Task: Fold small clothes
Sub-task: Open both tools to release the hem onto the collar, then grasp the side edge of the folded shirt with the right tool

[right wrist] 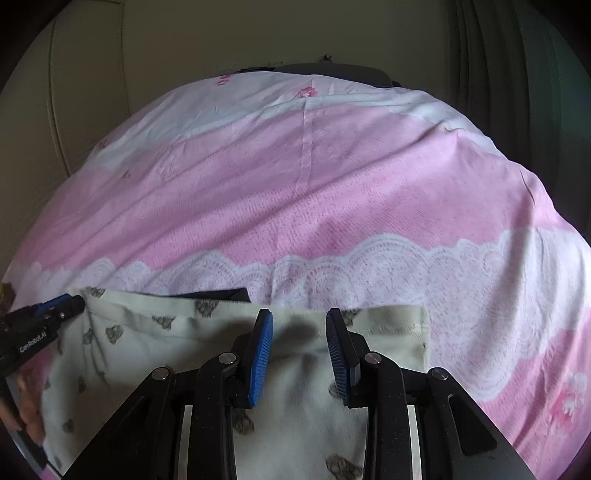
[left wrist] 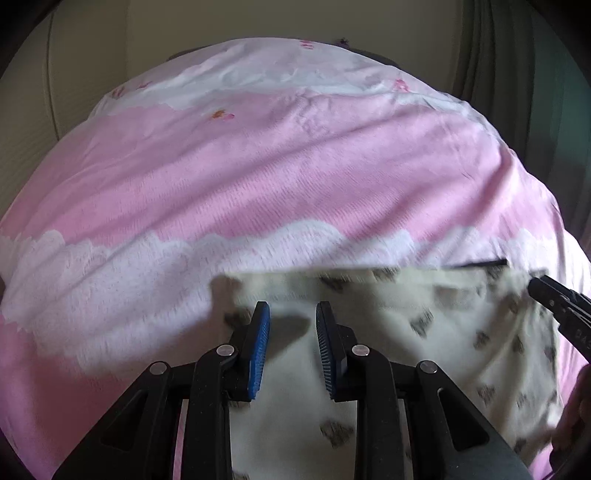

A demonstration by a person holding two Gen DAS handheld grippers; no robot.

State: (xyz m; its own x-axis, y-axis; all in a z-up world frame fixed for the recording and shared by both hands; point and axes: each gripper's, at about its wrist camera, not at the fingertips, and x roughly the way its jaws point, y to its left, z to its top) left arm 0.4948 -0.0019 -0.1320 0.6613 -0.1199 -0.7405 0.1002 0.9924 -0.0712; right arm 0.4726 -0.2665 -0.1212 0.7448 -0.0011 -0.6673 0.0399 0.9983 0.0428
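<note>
A small cream garment (left wrist: 388, 332) with grey printed motifs lies flat on the pink and white bedcover (left wrist: 258, 166). My left gripper (left wrist: 292, 314) is open, its blue pads above the garment's left part, holding nothing. In the right wrist view the same garment (right wrist: 177, 332) lies under my right gripper (right wrist: 300, 319), which is open and empty over its far right part. Each gripper shows in the other's view: the right one at the garment's far right corner (left wrist: 554, 299), the left one at its far left corner (right wrist: 44, 314). A dark strip (right wrist: 221, 294) shows along the garment's far edge.
The bedcover (right wrist: 332, 184) has a white lace-pattern band (right wrist: 406, 266) just beyond the garment. A beige wall (left wrist: 258, 18) and dark green curtain (left wrist: 517, 55) stand behind the bed. A dark object (right wrist: 332, 70) lies at the bed's far edge.
</note>
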